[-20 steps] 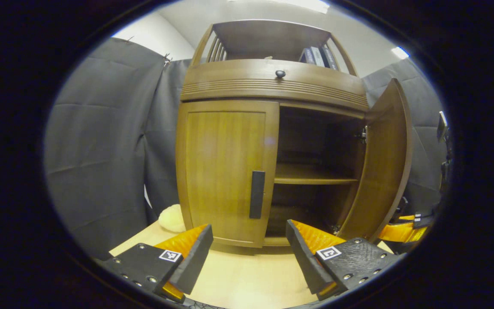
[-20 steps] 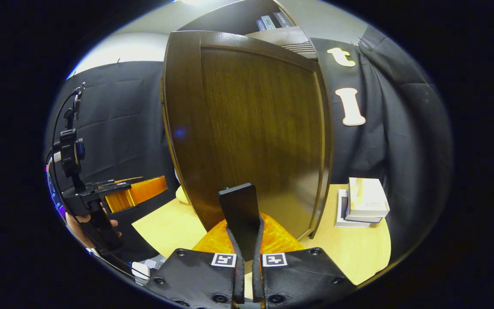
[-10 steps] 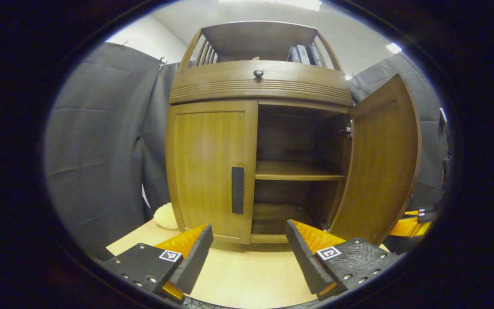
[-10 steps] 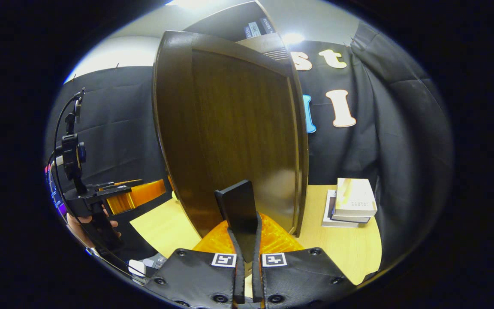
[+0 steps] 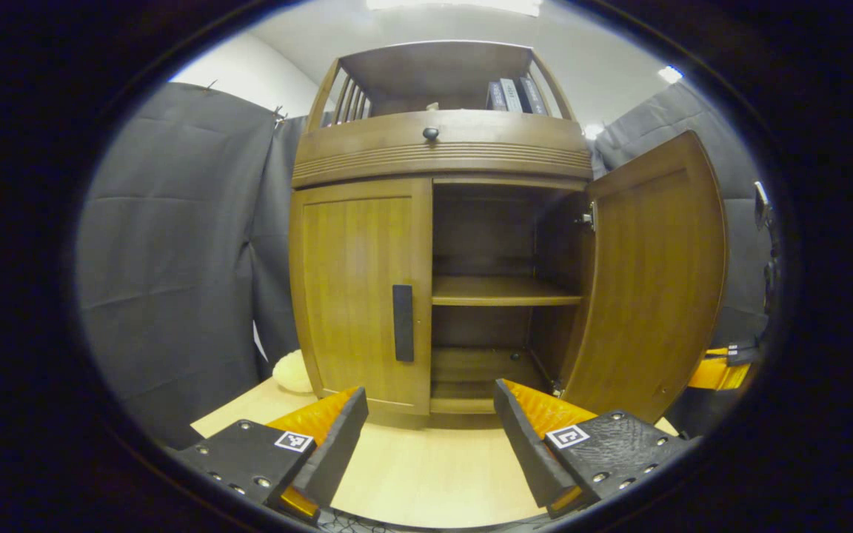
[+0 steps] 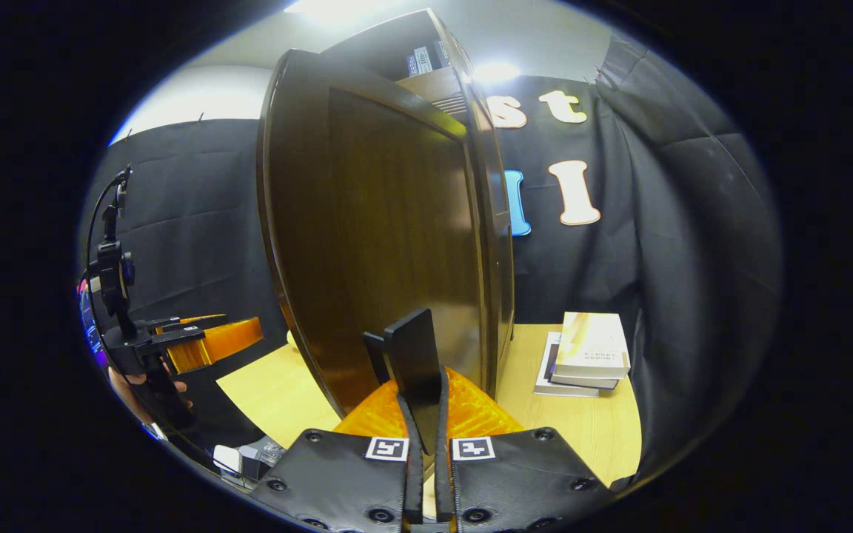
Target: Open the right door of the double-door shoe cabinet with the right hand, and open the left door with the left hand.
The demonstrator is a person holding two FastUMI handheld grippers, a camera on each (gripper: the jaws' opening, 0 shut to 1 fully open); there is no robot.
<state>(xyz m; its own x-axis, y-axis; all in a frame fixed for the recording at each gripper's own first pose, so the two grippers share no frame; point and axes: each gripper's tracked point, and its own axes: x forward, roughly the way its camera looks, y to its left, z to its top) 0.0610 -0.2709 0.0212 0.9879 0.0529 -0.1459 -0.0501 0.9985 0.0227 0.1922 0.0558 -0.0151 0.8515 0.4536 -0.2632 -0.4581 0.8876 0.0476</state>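
Standing on a pale wooden desk [image 5: 426,474] against black cloth walls, the shoe cabinet [image 5: 441,148] has its right door [image 5: 656,281] swung wide and its left door [image 5: 356,296] closed. The left claw [image 5: 426,437] hovers spread wide and empty, well short of that door's handle [image 5: 402,323]. The right claw [image 6: 420,444] is clamped on the right door's handle [image 6: 413,363]. Books [image 6: 588,355] lie beside the cabinet. Shelves inside are dim.

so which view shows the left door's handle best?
The left gripper view: the left door's handle faces the camera, unobstructed, on the closed left door. The right gripper view gives the right door, with the right gripper clamped on that door's handle.
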